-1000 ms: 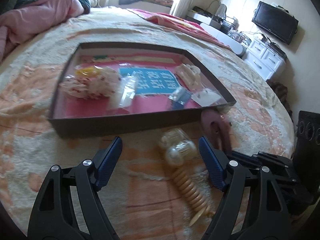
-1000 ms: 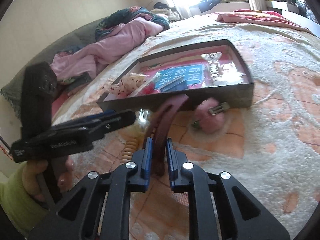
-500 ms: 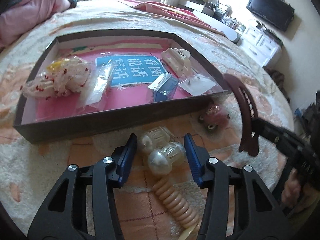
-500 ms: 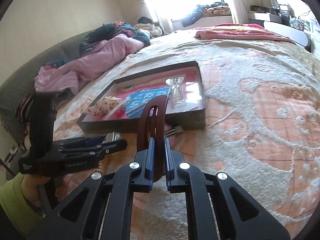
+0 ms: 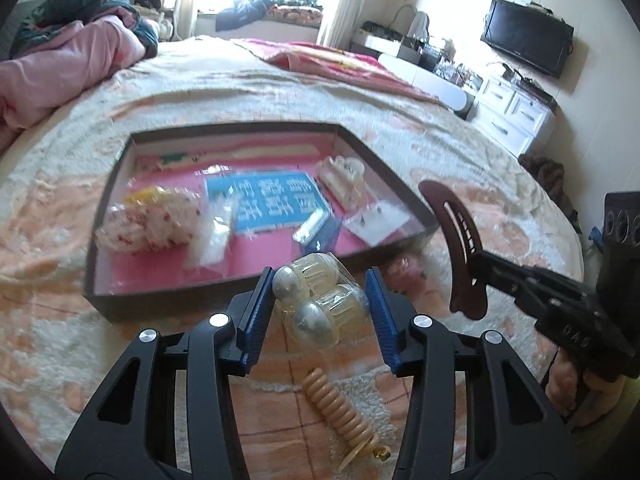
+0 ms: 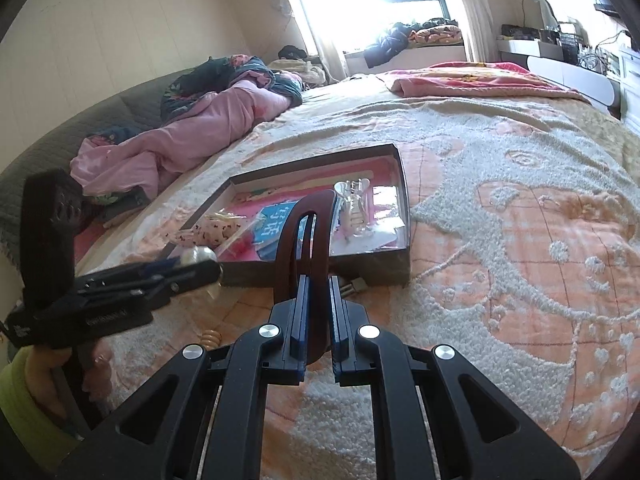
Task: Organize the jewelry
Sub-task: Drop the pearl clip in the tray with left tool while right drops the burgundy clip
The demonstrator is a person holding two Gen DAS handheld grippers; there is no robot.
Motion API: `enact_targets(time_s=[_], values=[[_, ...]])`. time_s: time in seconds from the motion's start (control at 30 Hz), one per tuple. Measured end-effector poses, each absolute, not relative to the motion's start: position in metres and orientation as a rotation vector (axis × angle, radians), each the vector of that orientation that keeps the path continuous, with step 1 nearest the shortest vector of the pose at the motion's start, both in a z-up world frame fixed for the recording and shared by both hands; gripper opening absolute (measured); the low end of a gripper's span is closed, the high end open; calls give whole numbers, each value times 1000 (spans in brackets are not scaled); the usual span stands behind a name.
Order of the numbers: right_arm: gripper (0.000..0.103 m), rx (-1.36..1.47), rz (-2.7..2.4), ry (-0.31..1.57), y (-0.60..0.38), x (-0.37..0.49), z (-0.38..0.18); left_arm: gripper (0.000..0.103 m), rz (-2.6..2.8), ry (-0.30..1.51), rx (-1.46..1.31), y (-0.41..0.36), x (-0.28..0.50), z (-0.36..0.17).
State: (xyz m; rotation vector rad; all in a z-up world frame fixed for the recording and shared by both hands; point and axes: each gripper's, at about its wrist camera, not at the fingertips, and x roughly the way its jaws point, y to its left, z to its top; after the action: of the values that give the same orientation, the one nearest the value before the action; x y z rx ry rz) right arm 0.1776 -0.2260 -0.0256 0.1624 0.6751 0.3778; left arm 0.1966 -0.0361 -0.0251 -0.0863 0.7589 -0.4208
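My left gripper [image 5: 320, 304] is shut on a clear packet of pearl hair clips [image 5: 320, 300] and holds it above the bedspread, just in front of the dark tray [image 5: 168, 300]. My right gripper [image 6: 318, 316] is shut on a dark brown hair clip [image 6: 308, 236], which stands upright; it also shows in the left wrist view [image 5: 460, 248], right of the tray's near corner. The tray [image 6: 404, 216] holds a spotted scrunchie [image 5: 156, 220], a blue card [image 5: 276, 200], a clear claw clip [image 5: 344, 176] and small packets. A beige spiral hair tie [image 5: 340, 408] lies on the bedspread below my left gripper.
A pink fuzzy clip [image 5: 404, 272] lies by the tray's near right corner, partly hidden. Pink bedding [image 6: 192, 136] is piled at the far left of the bed. A white dresser [image 5: 516, 116] and a wall television [image 5: 524, 36] stand beyond the bed's right side.
My left gripper closed on the pearl clip packet and lifted it off the bedspread. My right gripper rose with the brown hair clip and holds it higher, near the tray.
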Motion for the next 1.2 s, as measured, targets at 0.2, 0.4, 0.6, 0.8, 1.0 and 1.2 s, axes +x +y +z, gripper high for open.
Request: enact_targets(time_s=[0.2,0.4,0.6,0.8,1.0,1.2], values=[[9,141,390,660,-218,180,-20,37,-396,725,-82,-30,193,-17],[9,123,400,634,-211,187,-9,37,-375,705,-86,-24,194,-11],[9,116,394,592,-211,199,3,37,-353,696,-87,-21,201,-9],[9,112,375,559,-217,214,11,37,-339,690,-87,-21,212,-8],[9,129,352,562,-226,231,10,38,-323,702,-80,-26,226,-12],[9,143,323,572,-233,251,4,38,-309,724,-79,-32,243,-19]])
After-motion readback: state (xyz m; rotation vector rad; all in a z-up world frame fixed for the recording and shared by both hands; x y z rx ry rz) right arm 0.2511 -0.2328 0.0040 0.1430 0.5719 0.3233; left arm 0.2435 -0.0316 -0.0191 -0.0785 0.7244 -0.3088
